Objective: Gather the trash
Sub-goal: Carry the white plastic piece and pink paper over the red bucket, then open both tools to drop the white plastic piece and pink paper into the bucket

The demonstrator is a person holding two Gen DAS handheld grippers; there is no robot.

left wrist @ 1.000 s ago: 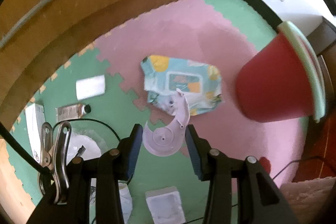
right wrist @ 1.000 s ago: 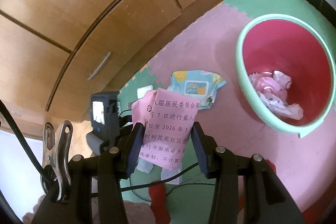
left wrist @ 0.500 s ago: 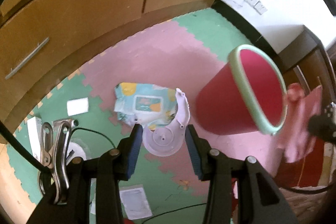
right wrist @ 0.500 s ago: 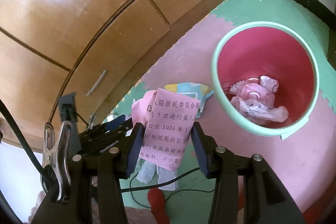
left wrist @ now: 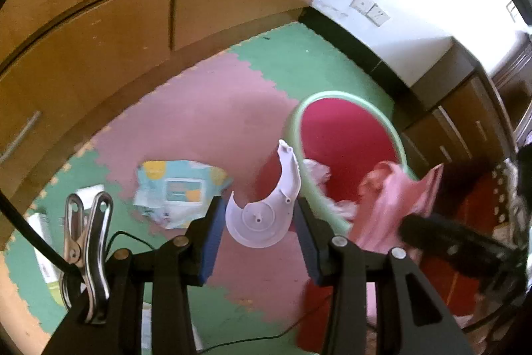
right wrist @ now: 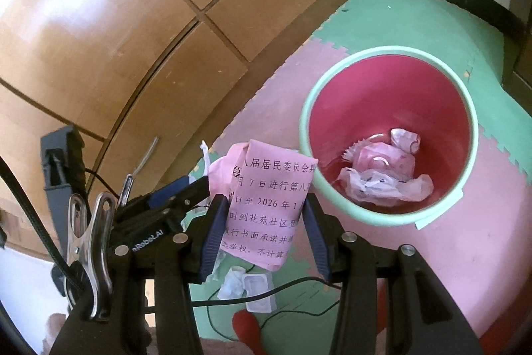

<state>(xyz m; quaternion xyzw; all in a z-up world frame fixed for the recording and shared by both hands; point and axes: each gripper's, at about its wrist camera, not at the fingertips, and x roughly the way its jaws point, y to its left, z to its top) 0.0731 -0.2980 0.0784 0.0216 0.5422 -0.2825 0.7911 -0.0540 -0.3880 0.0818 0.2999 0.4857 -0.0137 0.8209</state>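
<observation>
My left gripper (left wrist: 258, 215) is shut on a broken white plastic piece (left wrist: 262, 222), a round disc with a curved arm sticking up. It hangs above the mat just left of the red bin with a green rim (left wrist: 332, 95). My right gripper (right wrist: 264, 205) is shut on a pink printed paper sheet (right wrist: 272, 182), held beside the near left rim of the bin (right wrist: 382, 50). Crumpled wrappers (right wrist: 382, 172) lie on the bin's bottom. The left gripper (right wrist: 173, 198) shows at the left of the right wrist view. The pink paper (left wrist: 389, 198) shows in the left wrist view.
A wet wipes pack (left wrist: 179, 188) lies on the pink and green foam mat (left wrist: 206, 122). A white blister tray (right wrist: 259, 288), a black cable (right wrist: 282, 288) and a red object (right wrist: 246, 328) lie below. Wooden cupboards (right wrist: 116, 39) stand behind, low cabinets (left wrist: 465, 122) to the right.
My left gripper has risen and swung right with the plastic piece, so the bin's opening now shows. My right gripper has carried the pink paper closer to the bin's rim.
</observation>
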